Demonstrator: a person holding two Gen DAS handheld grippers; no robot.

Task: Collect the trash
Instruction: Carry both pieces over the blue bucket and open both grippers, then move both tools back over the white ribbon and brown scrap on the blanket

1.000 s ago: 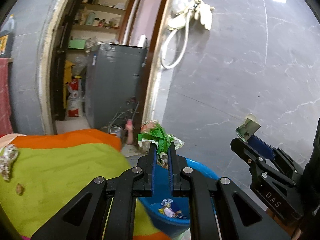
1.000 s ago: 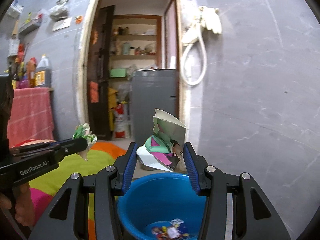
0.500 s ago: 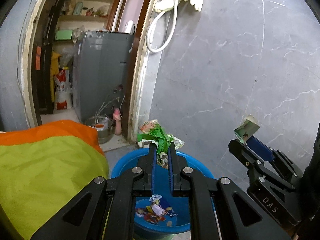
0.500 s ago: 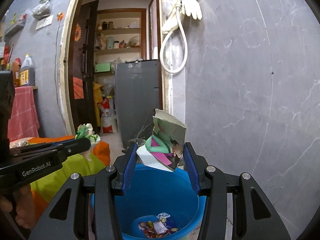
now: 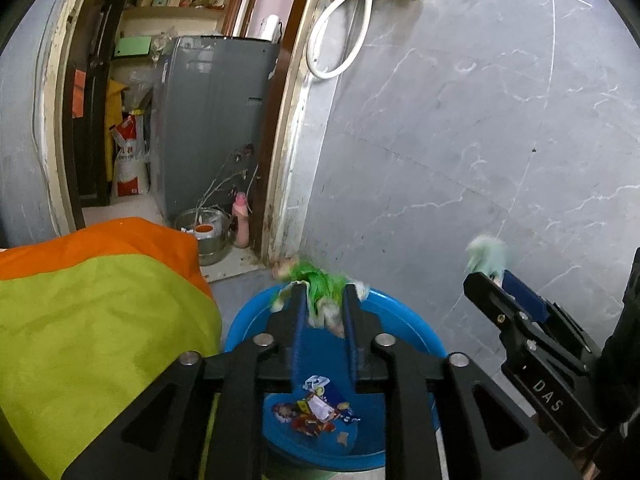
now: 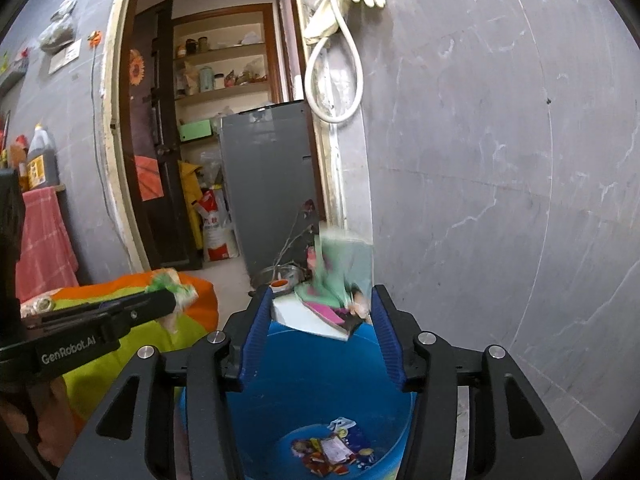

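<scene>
two pieces of trash being let go over a blue bucket

both views look down along black tongs with blue pads toward a round blue plastic bucket [image 6: 320, 392] standing on the floor by a grey marble wall. a few colourful printed wrappers [image 6: 334, 450] already lie at its bottom.

the left tongs [image 5: 323, 314] have just been opening a little; a crumpled green and white wrapper [image 5: 320, 292], blurred, sits between the pads above the far rim and looks loose rather than pinched. the right tongs [image 6: 320, 320] have also just been widening; a folded green, pink and white paper packet [image 6: 334, 292], blurred too, is between the pads over the bucket mouth, with gaps showing at both sides.

risks, as a judgement: the green wrapper hangs near the far rim, so it could catch there or drop outside onto the floor. light paper may drift toward the orange and lime green cushion [image 5: 100, 300] beside the bucket. crumpled film could also cling to a ridged pad instead of falling.
</scene>
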